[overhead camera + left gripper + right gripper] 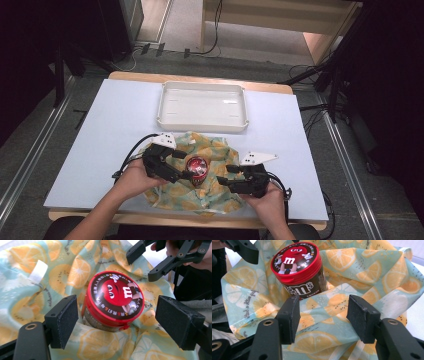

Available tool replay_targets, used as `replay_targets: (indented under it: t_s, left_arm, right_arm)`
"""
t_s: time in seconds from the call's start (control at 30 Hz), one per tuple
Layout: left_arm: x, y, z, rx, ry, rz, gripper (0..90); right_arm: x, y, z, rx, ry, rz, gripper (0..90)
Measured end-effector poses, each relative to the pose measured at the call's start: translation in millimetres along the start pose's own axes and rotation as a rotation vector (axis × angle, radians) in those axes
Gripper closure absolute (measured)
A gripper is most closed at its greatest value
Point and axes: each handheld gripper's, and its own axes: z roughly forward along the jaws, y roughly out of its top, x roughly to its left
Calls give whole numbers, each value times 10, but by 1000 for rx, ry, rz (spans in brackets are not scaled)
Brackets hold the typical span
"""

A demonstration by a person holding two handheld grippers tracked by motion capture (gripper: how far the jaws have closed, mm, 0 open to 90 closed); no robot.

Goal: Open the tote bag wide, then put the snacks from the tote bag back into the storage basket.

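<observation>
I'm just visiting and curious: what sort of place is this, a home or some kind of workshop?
Probably a lab or recording workspace, not a home: a bare white table holds just a fruit-print cloth, a candy jar and a white tray, with loose cables on grey flooring.

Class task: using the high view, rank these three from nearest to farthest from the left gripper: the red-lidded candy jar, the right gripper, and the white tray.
From the left gripper:
1. Red-lidded candy jar: just beside its jaws, on the fruit-print cloth.
2. Right gripper: across the jar, at the cloth's right side.
3. White tray: beyond the cloth, toward the table's far edge.
</observation>
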Motion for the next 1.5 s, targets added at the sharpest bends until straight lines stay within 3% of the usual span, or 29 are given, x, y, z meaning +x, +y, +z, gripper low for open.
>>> replay_targets:
  t_s: [0.43, 0.7, 1.0, 1.5]
  left_arm:
    - [-12, 35, 159, 48, 35, 15, 125]
    - [-23, 59, 237, 64, 27, 41, 132]
    - [-49, 38, 347, 108, 49, 73, 142]
    - [29, -47, 552, 155, 56, 74, 166]
  right_arm:
    - [14, 1, 12, 0, 8, 0, 450]
    - [15, 4, 10, -4, 19, 17, 454]
    - [27, 1, 13, -5, 17, 12, 452]
    - [24, -16, 5, -3, 11, 12, 452]
